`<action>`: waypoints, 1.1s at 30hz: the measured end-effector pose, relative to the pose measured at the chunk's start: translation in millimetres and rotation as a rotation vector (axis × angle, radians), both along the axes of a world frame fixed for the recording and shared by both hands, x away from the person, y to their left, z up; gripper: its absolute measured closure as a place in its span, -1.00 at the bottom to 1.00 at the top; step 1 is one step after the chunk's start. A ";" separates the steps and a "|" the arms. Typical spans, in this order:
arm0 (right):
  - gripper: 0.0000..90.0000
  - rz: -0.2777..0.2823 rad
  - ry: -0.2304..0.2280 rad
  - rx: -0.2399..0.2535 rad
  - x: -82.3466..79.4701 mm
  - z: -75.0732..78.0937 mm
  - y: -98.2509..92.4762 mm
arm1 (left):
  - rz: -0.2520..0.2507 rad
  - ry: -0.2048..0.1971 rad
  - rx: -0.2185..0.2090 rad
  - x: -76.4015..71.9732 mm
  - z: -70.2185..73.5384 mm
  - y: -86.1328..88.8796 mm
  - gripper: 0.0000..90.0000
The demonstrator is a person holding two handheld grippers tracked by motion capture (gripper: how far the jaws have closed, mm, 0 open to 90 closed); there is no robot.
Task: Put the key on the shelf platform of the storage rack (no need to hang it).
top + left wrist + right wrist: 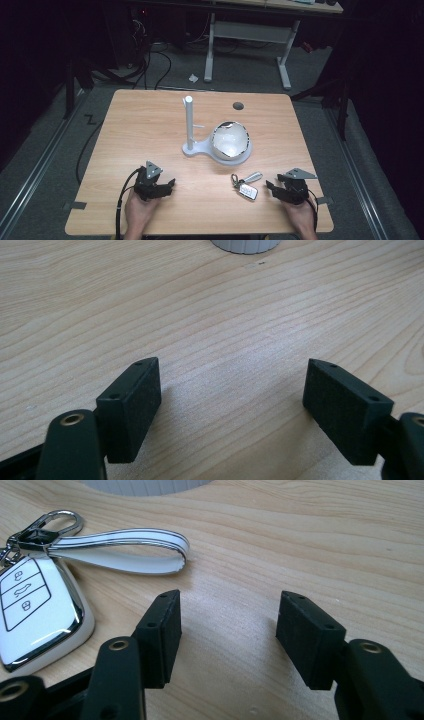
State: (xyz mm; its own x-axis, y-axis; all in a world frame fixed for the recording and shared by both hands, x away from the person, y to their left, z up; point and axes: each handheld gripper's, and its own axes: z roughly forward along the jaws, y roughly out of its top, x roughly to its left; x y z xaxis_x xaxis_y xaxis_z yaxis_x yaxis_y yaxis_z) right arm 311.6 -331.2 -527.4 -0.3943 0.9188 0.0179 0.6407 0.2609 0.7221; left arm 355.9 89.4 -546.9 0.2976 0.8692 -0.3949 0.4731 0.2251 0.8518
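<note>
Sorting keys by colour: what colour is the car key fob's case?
White with a chrome edge, clearest in the right gripper view.

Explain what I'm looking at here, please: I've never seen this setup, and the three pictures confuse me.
A person sits at a wooden table, holding a two-jaw tool in each hand: left gripper, right gripper. The high view looks down from above; the other two come from cameras riding on each gripper. On the table stand a white stand with a bowl on its base, and a car key fob with a strap lies near the right gripper. Both grippers are open, holding nothing.
</note>
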 end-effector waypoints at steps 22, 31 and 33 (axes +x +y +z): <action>0.03 0.145 -0.065 0.058 -33.5 26.3 30.0 | 0.005 0.001 0.000 0.2 0.0 0.0 -0.47; 0.01 0.216 -0.035 0.084 -22.8 23.6 55.0 | 0.013 0.004 0.001 0.8 -0.1 0.2 -0.50; 0.00 0.228 -0.035 0.073 -20.0 21.9 60.8 | 0.014 0.004 0.001 0.9 -0.1 0.3 -0.51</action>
